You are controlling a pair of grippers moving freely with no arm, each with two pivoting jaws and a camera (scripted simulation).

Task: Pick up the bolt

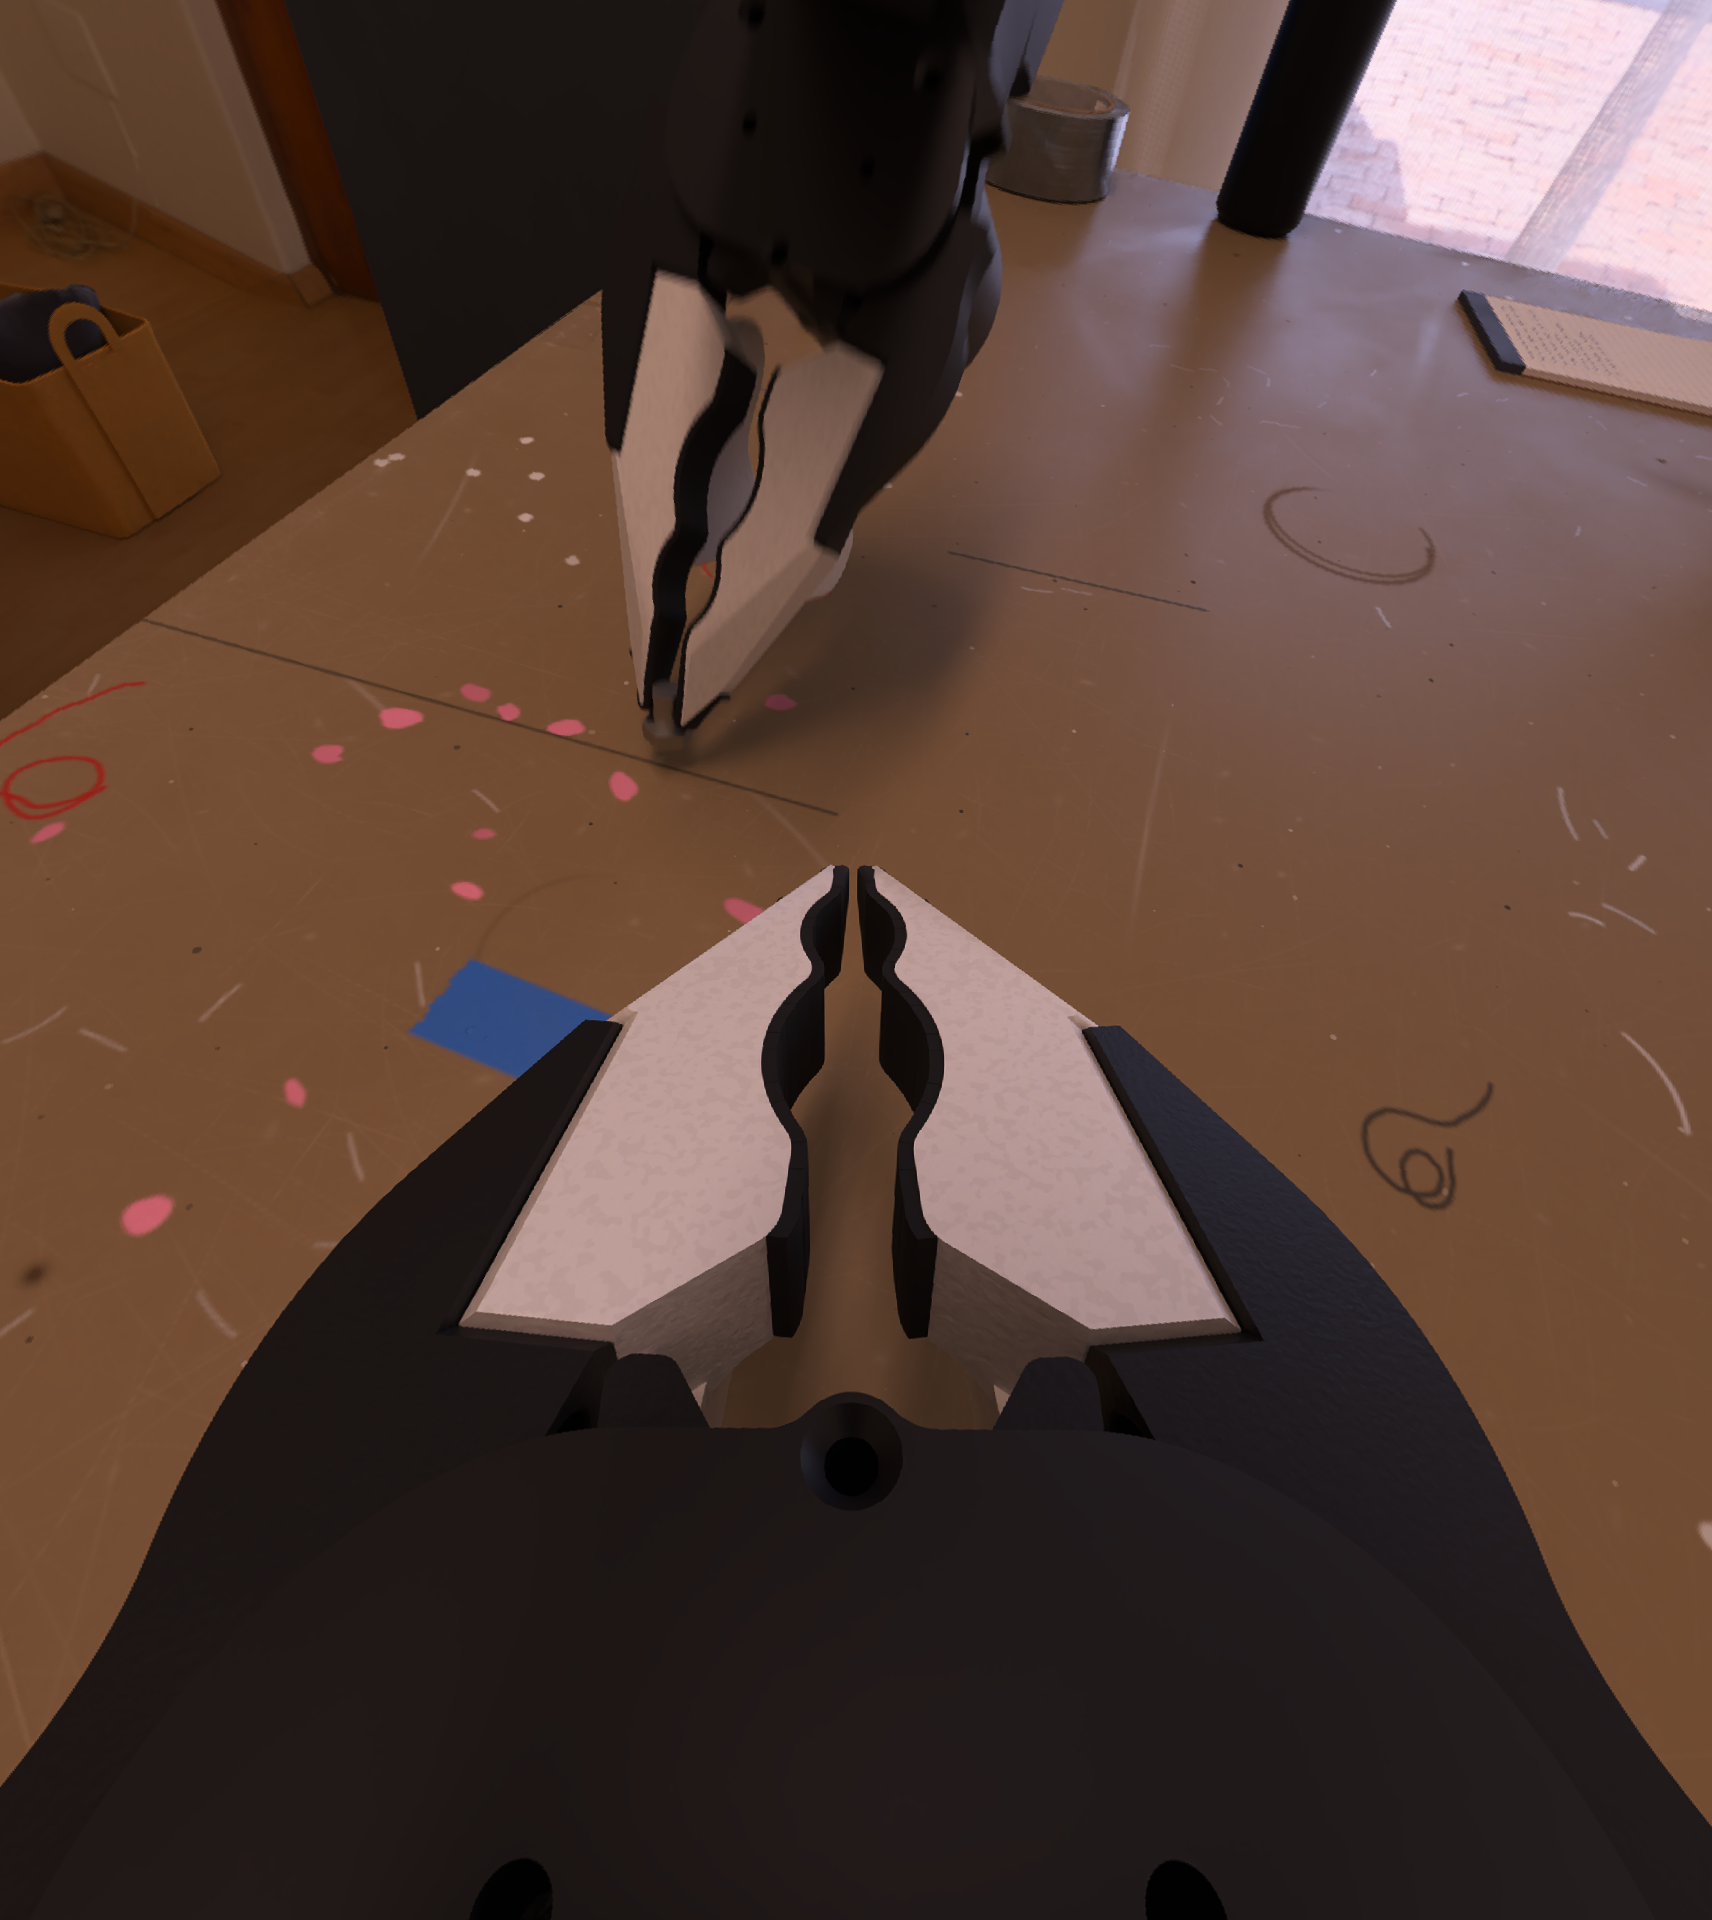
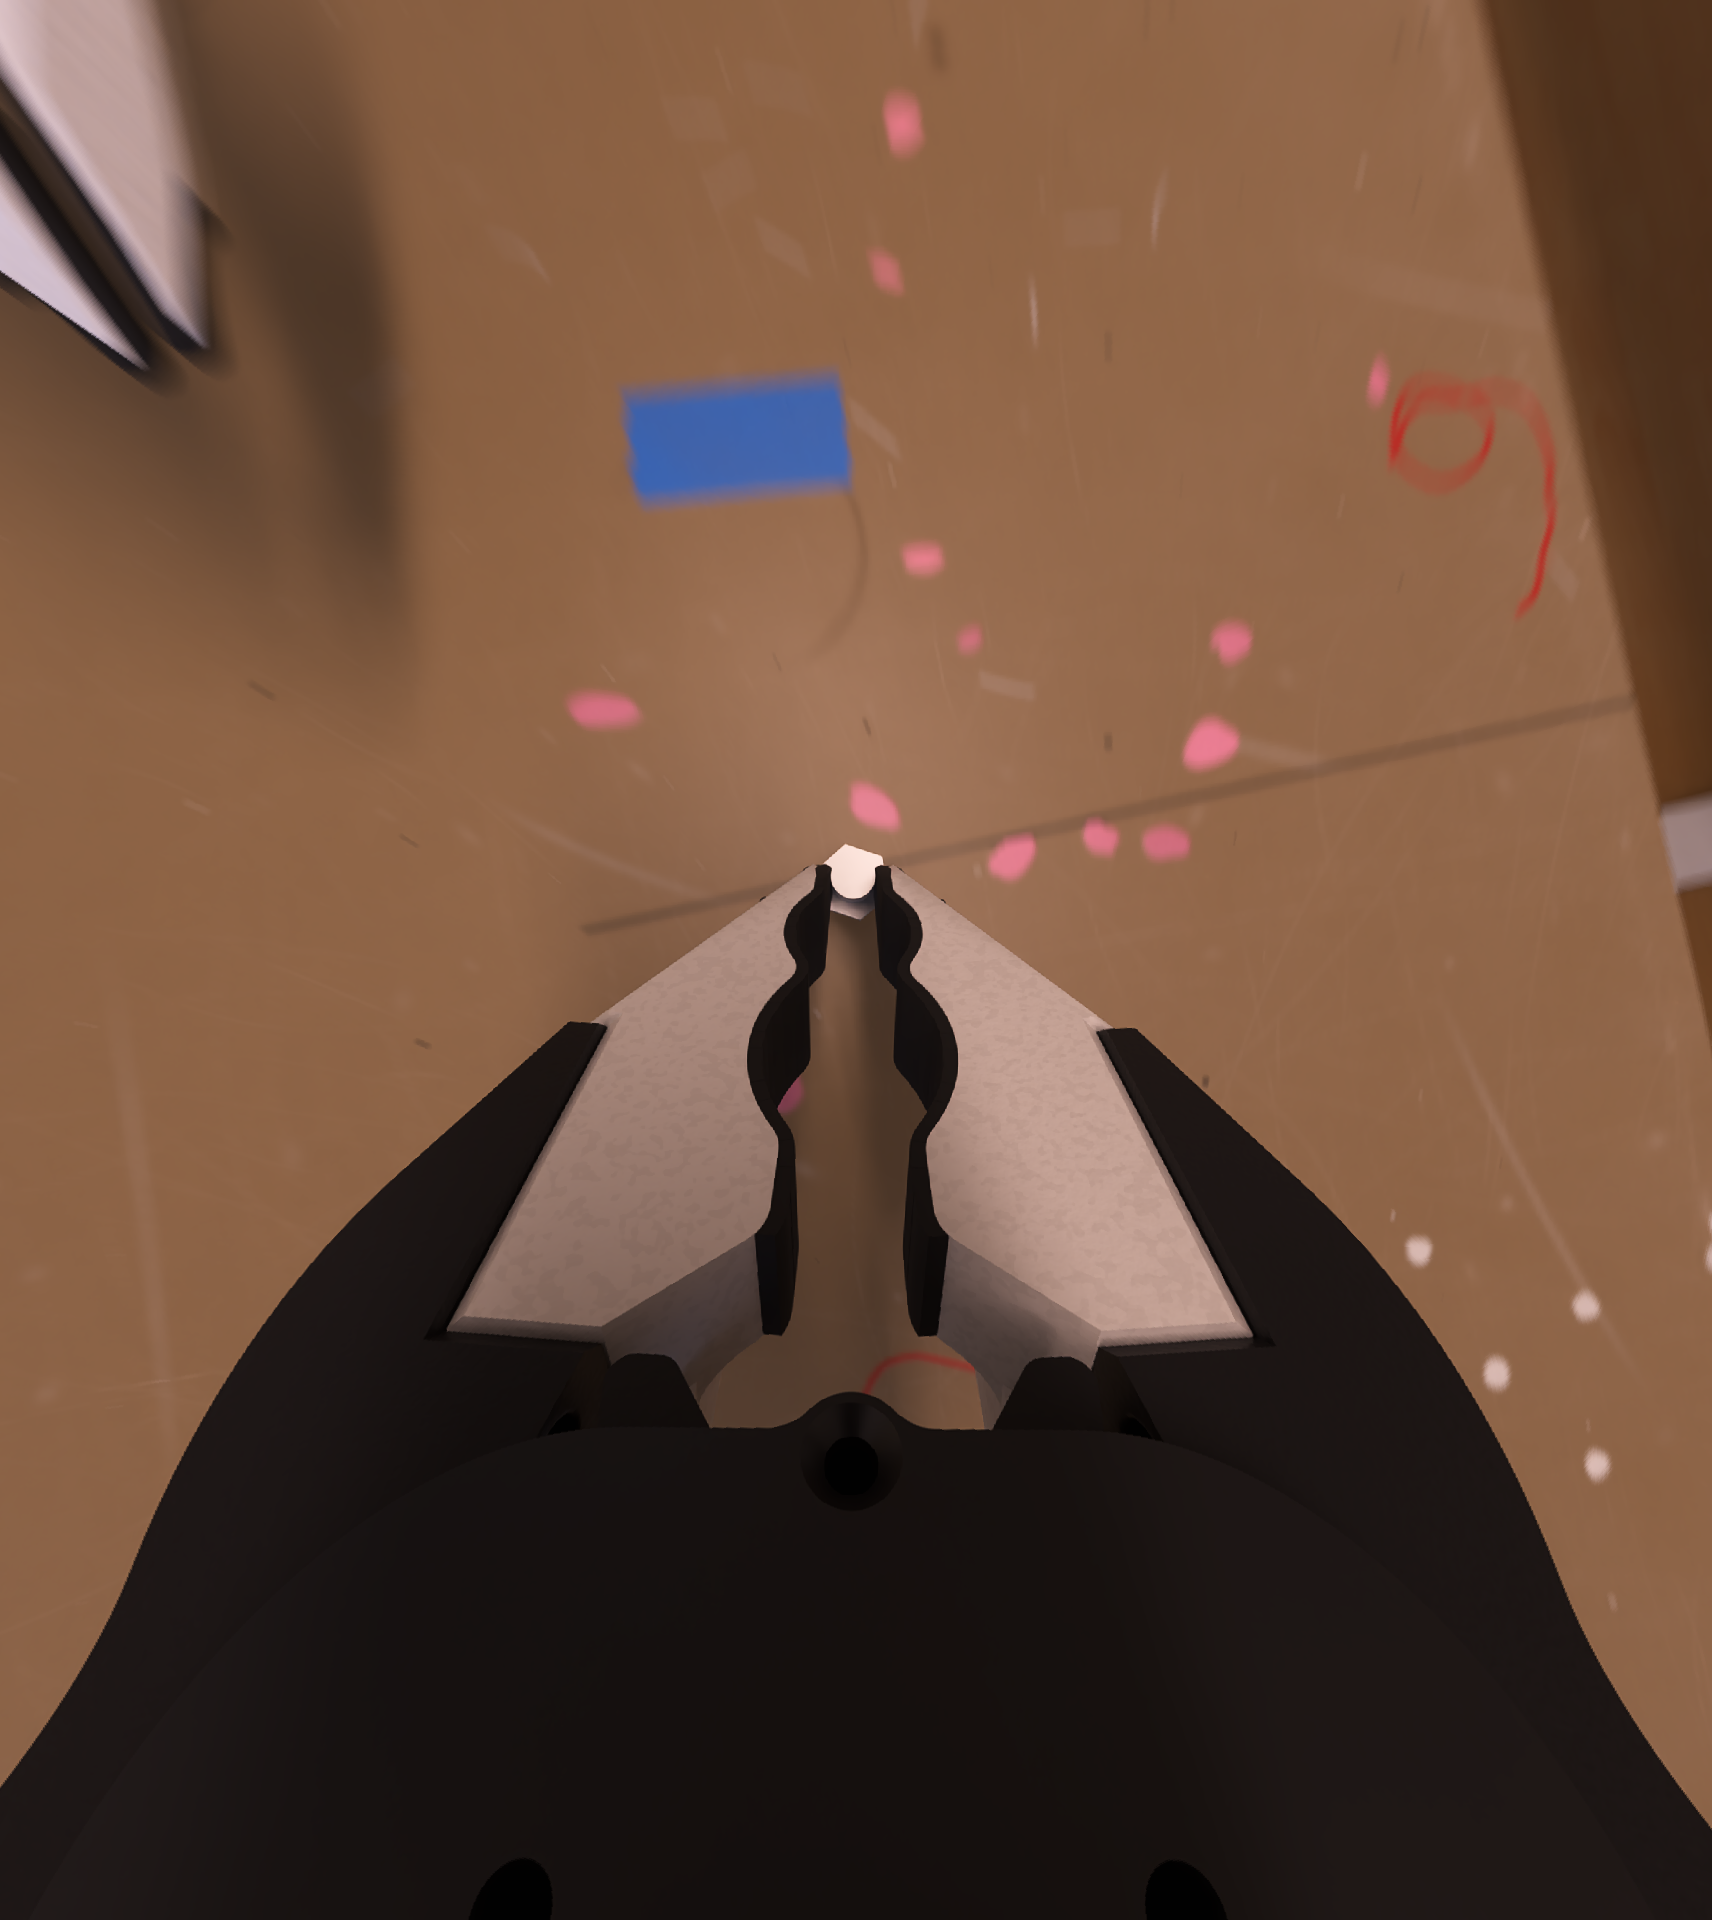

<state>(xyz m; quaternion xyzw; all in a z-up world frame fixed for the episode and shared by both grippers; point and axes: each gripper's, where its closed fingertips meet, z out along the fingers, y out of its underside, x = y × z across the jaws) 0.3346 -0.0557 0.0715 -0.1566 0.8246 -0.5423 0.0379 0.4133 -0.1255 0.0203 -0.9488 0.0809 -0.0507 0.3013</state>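
The bolt (image 2: 852, 878) is small and pale grey with a hexagonal head. It sits pinched between the tips of my right gripper (image 2: 853, 875), which is shut on it just above the brown tabletop. In the left wrist view the right gripper (image 1: 670, 717) points steeply down at the table, with the bolt (image 1: 663, 724) a blurred grey spot at its tips. My left gripper (image 1: 852, 875) is shut and empty, hovering over the table nearer than the right one.
A blue tape patch (image 1: 504, 1013) (image 2: 736, 438) lies on the table (image 1: 1247, 935) among pink paint spots. A notepad (image 1: 1641, 364) lies far right, a grey tape roll (image 1: 1065, 140) and dark cylinder (image 1: 1288, 114) at the back. A tan basket (image 1: 41, 400) stands on the floor left.
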